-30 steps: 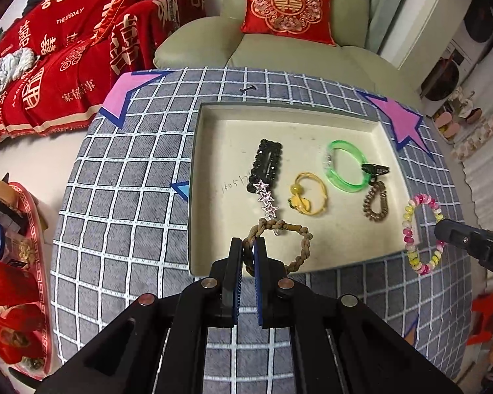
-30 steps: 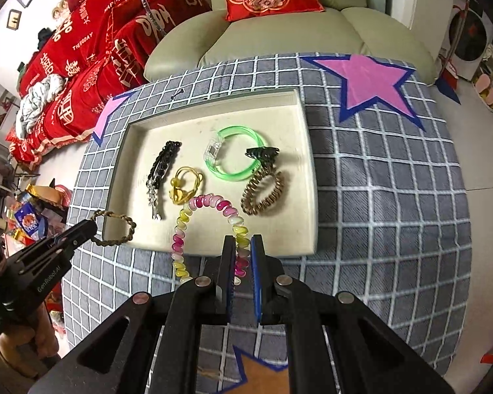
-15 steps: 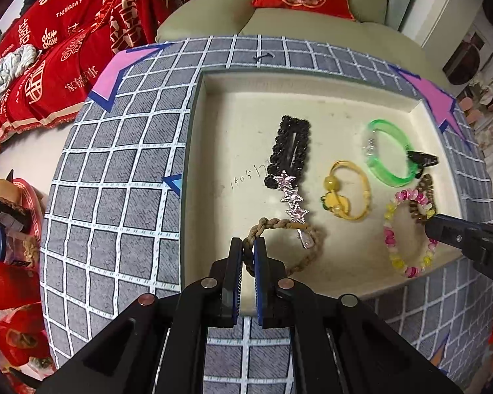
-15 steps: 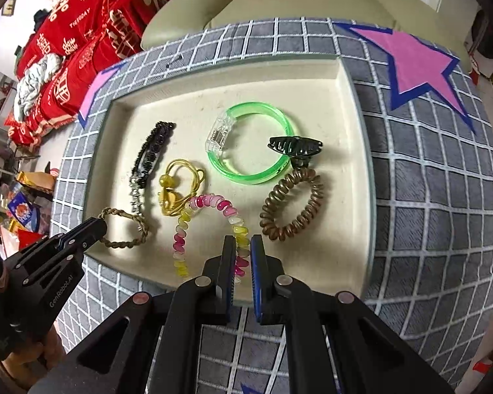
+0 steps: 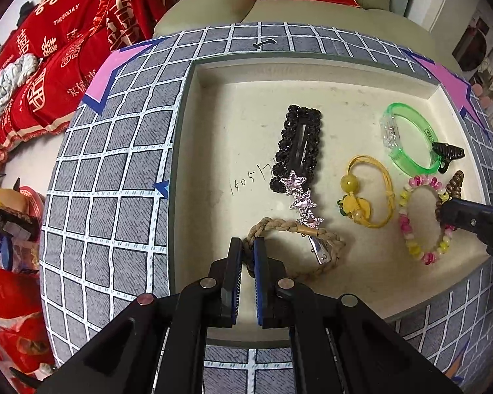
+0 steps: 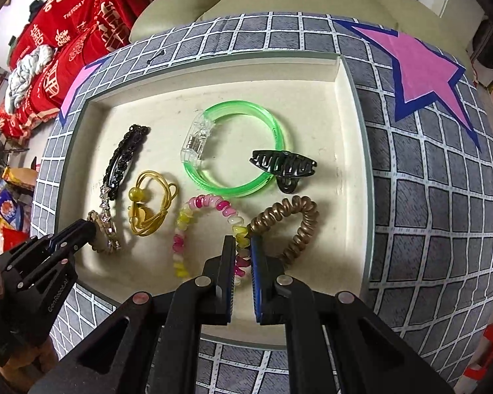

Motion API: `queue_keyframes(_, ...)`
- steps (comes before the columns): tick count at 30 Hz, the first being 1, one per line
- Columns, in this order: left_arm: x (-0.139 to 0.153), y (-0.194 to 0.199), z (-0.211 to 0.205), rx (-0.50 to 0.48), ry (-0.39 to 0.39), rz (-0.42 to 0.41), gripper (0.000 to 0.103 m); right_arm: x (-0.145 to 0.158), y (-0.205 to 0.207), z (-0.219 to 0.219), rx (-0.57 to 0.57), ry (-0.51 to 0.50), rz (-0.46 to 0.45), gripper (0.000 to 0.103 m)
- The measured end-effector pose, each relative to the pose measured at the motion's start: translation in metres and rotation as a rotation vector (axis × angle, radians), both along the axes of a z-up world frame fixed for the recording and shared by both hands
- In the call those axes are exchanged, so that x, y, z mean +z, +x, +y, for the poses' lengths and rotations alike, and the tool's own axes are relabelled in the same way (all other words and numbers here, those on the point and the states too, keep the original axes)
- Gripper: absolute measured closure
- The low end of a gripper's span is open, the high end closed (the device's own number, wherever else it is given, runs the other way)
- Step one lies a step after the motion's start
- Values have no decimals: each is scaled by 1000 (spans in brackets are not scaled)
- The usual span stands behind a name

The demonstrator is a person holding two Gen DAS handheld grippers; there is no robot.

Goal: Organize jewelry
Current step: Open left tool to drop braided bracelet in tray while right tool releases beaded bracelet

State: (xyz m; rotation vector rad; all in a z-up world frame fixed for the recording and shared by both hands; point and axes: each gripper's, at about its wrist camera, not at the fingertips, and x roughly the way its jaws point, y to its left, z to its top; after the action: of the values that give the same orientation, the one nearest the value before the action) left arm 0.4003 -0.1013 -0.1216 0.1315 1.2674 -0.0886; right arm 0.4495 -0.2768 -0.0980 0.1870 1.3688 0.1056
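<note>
My left gripper (image 5: 248, 246) is shut on a braided tan bracelet (image 5: 325, 262) that lies low in the cream tray (image 5: 194, 131), over the end of a star hair clip (image 5: 304, 202). My right gripper (image 6: 243, 246) is shut on a pink and yellow bead bracelet (image 6: 194, 208), down in the tray beside a brown coil hair tie (image 6: 299, 226). The bead bracelet also shows in the left wrist view (image 5: 410, 229). The left gripper shows at the left in the right wrist view (image 6: 82, 229).
The tray also holds a black beaded clip (image 5: 297, 144), a yellow hair tie (image 5: 371, 197), a green bangle (image 6: 236, 151) and a black claw clip (image 6: 284, 165). It sits on a grey checked cloth (image 5: 108, 180) with pink stars (image 6: 417, 65). A sofa stands behind.
Both grippers moved forward and down into the tray with their bracelets. The bead bracelet came from outside the tray's right rim to beside the coil tie.
</note>
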Motion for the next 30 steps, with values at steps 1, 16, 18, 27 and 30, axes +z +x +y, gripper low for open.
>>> queue_keyframes(1,0,0,-1,-3,4,2,88,0,0,0,-3,3,2,93)
queue_keyframes(16,11,-8,-3,-17,27,-6,88,14,0,2,-33,47,-14,55)
queue_keyframes(18,14,-8,-2,-18,25,-7,88,19,-2,1,-42,51,-22,55)
queue_keyframes(27,34,-20,-5,-34,3,-26,88,39,-22,-7,-73,68,-57,53)
queue_keyframes(30,39,-25,-4,-35,-6,-26,88,46,-30,-9,-84,76,-65,52)
